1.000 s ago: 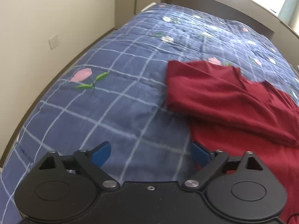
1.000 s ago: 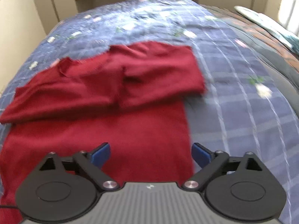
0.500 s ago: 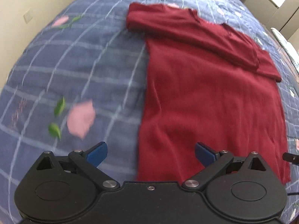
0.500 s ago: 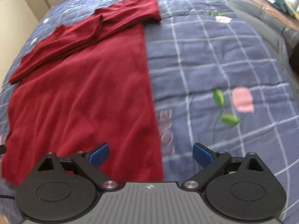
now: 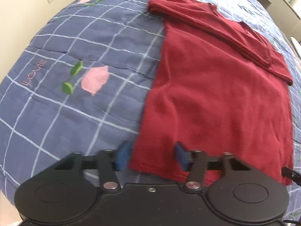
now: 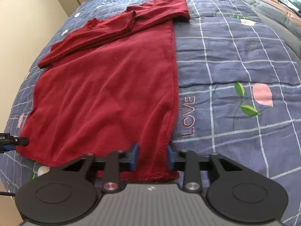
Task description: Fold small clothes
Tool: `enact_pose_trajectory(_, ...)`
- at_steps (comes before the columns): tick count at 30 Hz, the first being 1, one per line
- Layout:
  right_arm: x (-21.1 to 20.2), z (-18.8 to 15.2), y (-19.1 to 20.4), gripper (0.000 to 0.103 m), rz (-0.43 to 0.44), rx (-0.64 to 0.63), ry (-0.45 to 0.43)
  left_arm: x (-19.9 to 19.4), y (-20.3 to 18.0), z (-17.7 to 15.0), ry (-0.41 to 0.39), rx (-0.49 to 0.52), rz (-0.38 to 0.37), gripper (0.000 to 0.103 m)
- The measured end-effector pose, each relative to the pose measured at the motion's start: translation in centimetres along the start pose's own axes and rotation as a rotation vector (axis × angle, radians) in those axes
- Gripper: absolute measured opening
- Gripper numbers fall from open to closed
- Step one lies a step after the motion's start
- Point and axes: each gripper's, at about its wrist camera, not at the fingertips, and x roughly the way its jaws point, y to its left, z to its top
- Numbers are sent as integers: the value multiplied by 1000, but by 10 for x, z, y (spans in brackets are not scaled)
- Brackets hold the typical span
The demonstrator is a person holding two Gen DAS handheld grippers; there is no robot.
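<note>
A dark red long-sleeved top [image 5: 216, 86] lies flat on the blue checked bedspread [image 5: 75, 113], its sleeves folded across the chest at the far end. My left gripper [image 5: 152, 155] is at the hem's near left corner, jaws partly closed with the corner cloth between the blue pads. My right gripper [image 6: 151, 157] is at the hem's near right corner of the top [image 6: 112, 86], jaws narrowed around the cloth. The left gripper's tip [image 6: 11, 141] shows at the far left of the right wrist view.
The bedspread [image 6: 235, 66] has pink flowers and the word LOVE [image 6: 189, 116] just right of the top. A cream wall [image 5: 22, 3] runs along the bed's left side. Another cover lies at the far right [image 6: 272, 5].
Both grippers have pulled back from the sleeves to the hem's near corners and lowered onto it. Both pairs of jaws have narrowed from wide open, the right more than the left.
</note>
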Motion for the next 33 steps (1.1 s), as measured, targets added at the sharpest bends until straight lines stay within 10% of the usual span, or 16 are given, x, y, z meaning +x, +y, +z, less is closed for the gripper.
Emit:
enact_pose_trajectory(3,-7,-1,0,8,-5,-22,-16,-3,-10,-3,2,26,19,12)
enact_pose_trajectory(6,-19,-2,-4,6,-6,-34,-27,-13,-19,-7,-23,49,42,7)
enact_pose_trajectory(33,-82,-65,-11,5,-12,-131,90,-73,-1,-93,16,52,-4,7)
